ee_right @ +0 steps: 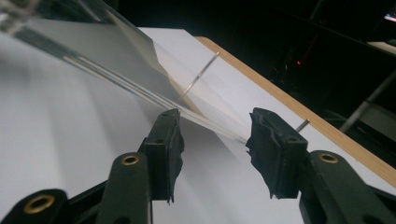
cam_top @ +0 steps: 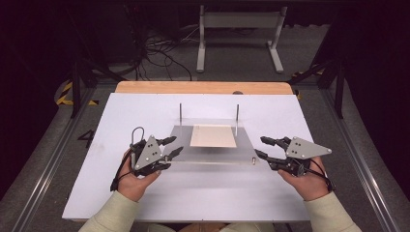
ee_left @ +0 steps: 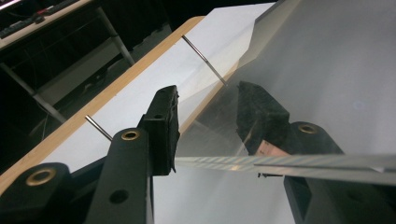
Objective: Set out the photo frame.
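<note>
Hands low in high view. Left gripper (cam_top: pixel 170 146) jaws spread, straddling clear sheet (cam_top: pixel 212 157) left edge, pinch uncertain. Right gripper (cam_top: pixel 261 147) jaws spread at right edge, apart. Sheet mid-table (cam_top: pixel 145 193), on pins (cam_top: pixel 181 113).

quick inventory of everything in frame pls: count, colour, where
clear plate: 1, transparent, middle of the white board, its left edge between the left gripper's jaws
beige sheet: 1, cream, under or on the clear plate's middle, cannot tell which
metal pins: 2 upright, silver, at the plate's far edge, left and right
white board: 1, white, covering the table
wooden table: 1, light wood, edge showing beyond the board
metal stand: 1, grey, on the floor behind the table
cables: a tangle, black, floor at the back
left gripper: 1, black, at the plate's left edge
right gripper: 1, black, open at the plate's right corner
</note>
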